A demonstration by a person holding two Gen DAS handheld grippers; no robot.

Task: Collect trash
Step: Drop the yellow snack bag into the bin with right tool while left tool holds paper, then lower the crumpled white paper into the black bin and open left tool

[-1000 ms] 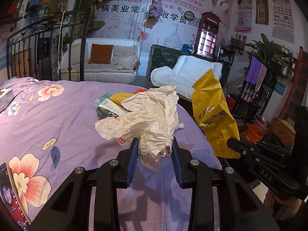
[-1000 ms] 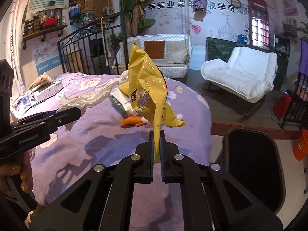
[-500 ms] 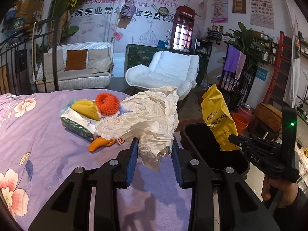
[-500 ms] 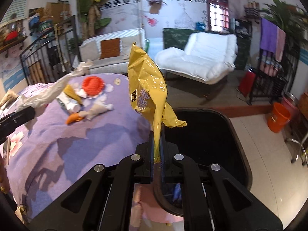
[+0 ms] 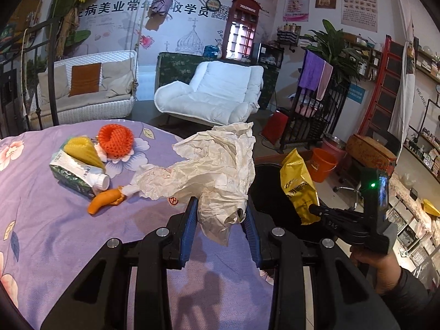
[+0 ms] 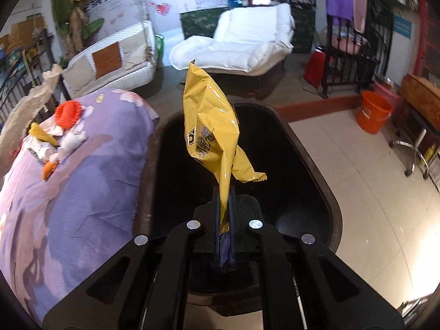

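Observation:
My left gripper [image 5: 220, 211] is shut on a crumpled white paper bag [image 5: 214, 165] and holds it above the bed's edge, beside the black trash bin [image 5: 264, 189]. My right gripper [image 6: 225, 192] is shut on a yellow snack wrapper [image 6: 211, 126] and holds it upright over the open black trash bin [image 6: 324, 187]. The right gripper [image 5: 316, 209] and the wrapper [image 5: 298, 187] also show in the left wrist view. The paper bag shows at the left edge of the right wrist view [image 6: 27, 104].
On the purple flowered bedspread [image 5: 55, 233] lie an orange foam net [image 5: 115, 139], a yellow foam net [image 5: 81, 151], a green-white box [image 5: 74, 173] and an orange peel [image 5: 104, 199]. An orange bucket [image 6: 374, 115] and a stool [image 6: 412, 148] stand on the tiled floor.
Both grippers swung right from over the bed toward the bin. The yellow wrapper now hangs over the bin's opening. Both grips are unchanged.

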